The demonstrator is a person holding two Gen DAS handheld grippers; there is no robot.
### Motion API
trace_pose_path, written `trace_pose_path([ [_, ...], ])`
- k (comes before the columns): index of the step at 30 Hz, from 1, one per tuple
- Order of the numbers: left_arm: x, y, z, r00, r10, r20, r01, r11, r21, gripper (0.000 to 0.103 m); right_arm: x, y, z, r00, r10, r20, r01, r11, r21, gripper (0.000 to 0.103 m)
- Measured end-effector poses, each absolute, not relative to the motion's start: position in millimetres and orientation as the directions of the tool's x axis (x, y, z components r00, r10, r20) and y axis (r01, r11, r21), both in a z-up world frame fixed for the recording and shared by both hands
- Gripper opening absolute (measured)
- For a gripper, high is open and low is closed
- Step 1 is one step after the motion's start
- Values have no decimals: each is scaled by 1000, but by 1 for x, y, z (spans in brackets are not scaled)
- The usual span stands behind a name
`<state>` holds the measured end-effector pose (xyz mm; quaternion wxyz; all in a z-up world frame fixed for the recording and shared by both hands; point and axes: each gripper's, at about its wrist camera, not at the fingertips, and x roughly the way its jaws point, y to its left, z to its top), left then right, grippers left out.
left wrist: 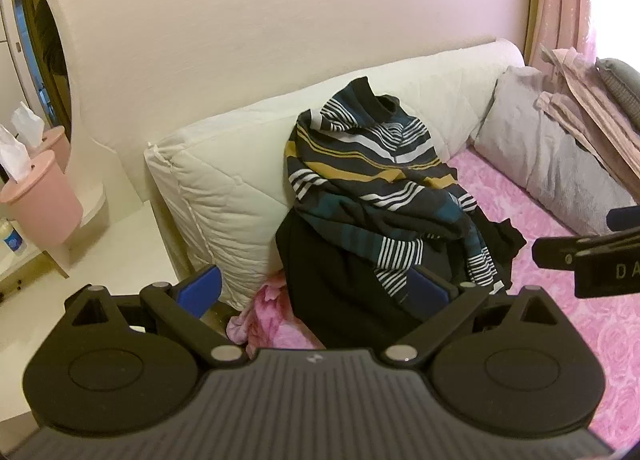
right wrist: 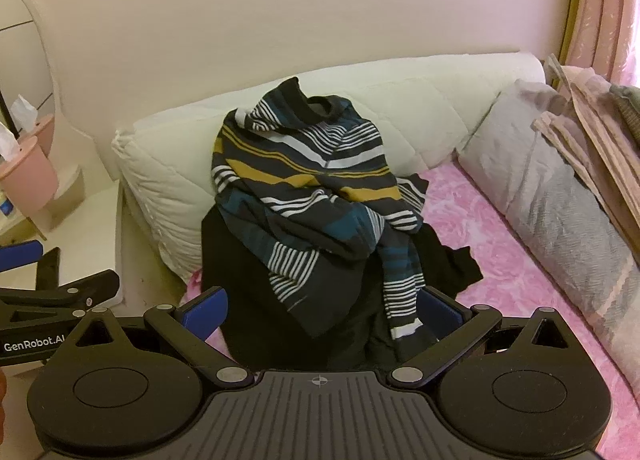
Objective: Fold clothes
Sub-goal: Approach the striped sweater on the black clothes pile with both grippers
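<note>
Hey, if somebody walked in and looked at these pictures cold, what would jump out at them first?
A crumpled striped sweater, navy with white, yellow and teal bands, is heaped on a black garment against the white cushion at the head of a pink bed. Both the left hand-held gripper and the right hand-held gripper are open, holding nothing. A pink tissue box stands at far left.

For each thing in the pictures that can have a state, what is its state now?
left gripper: open, holds nothing
right gripper: open, holds nothing
striped sweater: unfolded, crumpled on top of the pile
black garment: unfolded, under the sweater
white pillow: leaning against the wall
pink tissue box: a tissue sticks out
</note>
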<state>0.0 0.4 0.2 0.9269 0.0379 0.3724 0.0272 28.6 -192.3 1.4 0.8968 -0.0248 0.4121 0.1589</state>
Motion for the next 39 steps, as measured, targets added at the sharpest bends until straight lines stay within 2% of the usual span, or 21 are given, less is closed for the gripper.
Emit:
trace_pose_path([
  [14, 6, 14, -3, 704, 44, -709, -26, 999, 36, 97, 31, -175, 12, 663, 231, -712, -333, 943, -4, 103],
  [39, 7, 6, -5, 697, 53, -715, -25, 998, 50, 97, 35, -182, 7, 642, 260, -721, -346, 938, 30, 103],
])
